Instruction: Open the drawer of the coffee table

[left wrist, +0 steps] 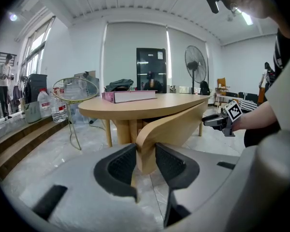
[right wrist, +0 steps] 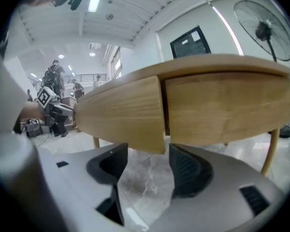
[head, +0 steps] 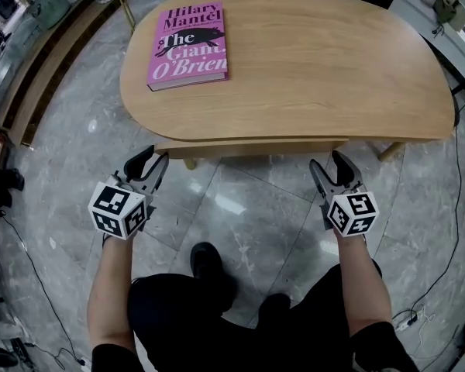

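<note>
A light wooden coffee table point(head: 310, 60) carries a pink book point(head: 187, 45). Its drawer front point(head: 248, 144) stands slightly out from under the near edge. My left gripper point(head: 152, 160) is at the drawer's left end. In the left gripper view the curved end of the drawer front point(left wrist: 169, 129) sits pinched between the left gripper's point(left wrist: 146, 158) two pads. My right gripper point(head: 327, 163) is at the drawer's right end. In the right gripper view its jaws point(right wrist: 147, 163) stand apart just under the drawer front's point(right wrist: 121, 112) end corner, not pressing on it.
A wire-frame side table point(left wrist: 76, 88) and water bottles point(left wrist: 58, 108) stand left of the coffee table, beside a low wooden step point(head: 46, 76). A floor fan point(left wrist: 195, 64) is behind. Cables point(head: 449, 231) run over the marble floor at right. The person's feet point(head: 205, 262) are below the drawer.
</note>
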Motion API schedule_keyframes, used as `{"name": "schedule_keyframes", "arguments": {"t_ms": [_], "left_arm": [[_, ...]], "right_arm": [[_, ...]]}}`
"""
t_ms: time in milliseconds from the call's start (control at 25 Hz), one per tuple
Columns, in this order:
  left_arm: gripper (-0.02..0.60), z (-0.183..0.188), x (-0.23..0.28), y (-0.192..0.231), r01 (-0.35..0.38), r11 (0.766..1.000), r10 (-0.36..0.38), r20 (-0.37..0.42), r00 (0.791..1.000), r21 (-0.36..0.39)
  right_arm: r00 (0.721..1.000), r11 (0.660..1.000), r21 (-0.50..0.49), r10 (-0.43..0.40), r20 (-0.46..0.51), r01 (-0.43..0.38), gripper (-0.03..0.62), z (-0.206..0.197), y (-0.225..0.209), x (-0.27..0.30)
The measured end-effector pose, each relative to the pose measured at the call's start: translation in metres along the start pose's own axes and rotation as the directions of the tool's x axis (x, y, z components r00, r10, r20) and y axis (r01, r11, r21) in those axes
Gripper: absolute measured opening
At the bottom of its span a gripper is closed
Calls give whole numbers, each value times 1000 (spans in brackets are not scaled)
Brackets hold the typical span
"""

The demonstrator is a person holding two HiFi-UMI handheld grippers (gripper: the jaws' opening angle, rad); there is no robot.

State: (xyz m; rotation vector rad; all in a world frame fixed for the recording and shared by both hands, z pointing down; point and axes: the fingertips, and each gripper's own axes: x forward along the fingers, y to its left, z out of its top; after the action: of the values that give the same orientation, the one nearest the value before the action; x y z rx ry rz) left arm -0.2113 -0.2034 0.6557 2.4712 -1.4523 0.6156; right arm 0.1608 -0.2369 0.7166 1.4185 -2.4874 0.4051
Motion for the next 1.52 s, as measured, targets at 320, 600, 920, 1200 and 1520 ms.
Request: {"name": "schedule_keyframes", "arguments": {"t_ms": [320,600,920,1200,1520], "left_arm": [[129,0,-1,-1,-18,1000,18,-32,999,-16],[127,-1,-2,-2,-60,998,57,-83,995,-30],[126,-7,-14,-16,-78,997,76,-112,991,-13],[119,-13,-27,-23,-82,994,93,-145,985,78],[141,-18,-26,-26,-25,935,118,-246,962,353]], "right_arm": [[997,994,-100,46,62,-40,195,48,0,-4],[998,994,-91,63,27,-60,189,46,3,-11],[997,993,-89,76,-20,-78,185,40,5,-24],[994,991,-85,96,-59,-101,190,35,13,-36],[981,934,-306,157,-118,-186,201,65,14,-45]]}}
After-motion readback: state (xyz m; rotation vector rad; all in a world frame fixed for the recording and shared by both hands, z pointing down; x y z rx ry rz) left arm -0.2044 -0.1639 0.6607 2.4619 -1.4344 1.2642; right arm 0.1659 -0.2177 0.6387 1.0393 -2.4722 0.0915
